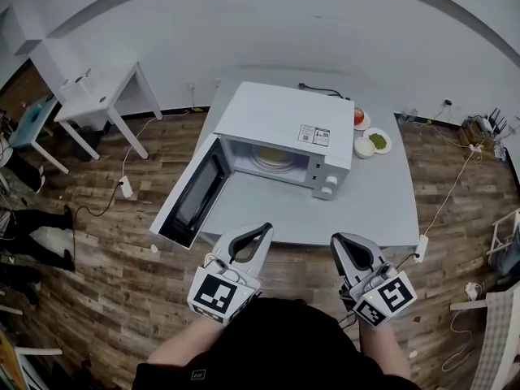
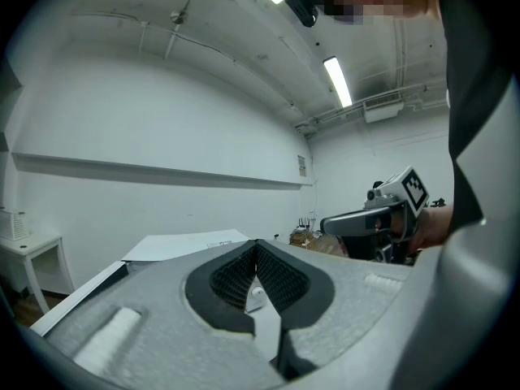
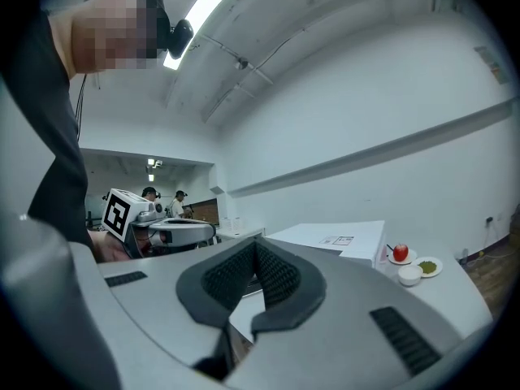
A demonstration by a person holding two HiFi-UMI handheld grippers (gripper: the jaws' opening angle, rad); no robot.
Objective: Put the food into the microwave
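Left gripper [image 2: 257,244] tips meet, nothing between them — white microwave [image 2: 191,245] beyond, right gripper [image 2: 331,224] alongside.

grey table [image 1: 382,205] | white side table [image 1: 96,94] | wood floor [image 1: 106,258]

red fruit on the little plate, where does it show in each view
Head view: the red fruit sits right of centre, by the far right corner of the microwave.
Left gripper view: not in it.
Right gripper view: at the right, on its plate past the microwave.
Shared landmark: the microwave's white top, in all three.
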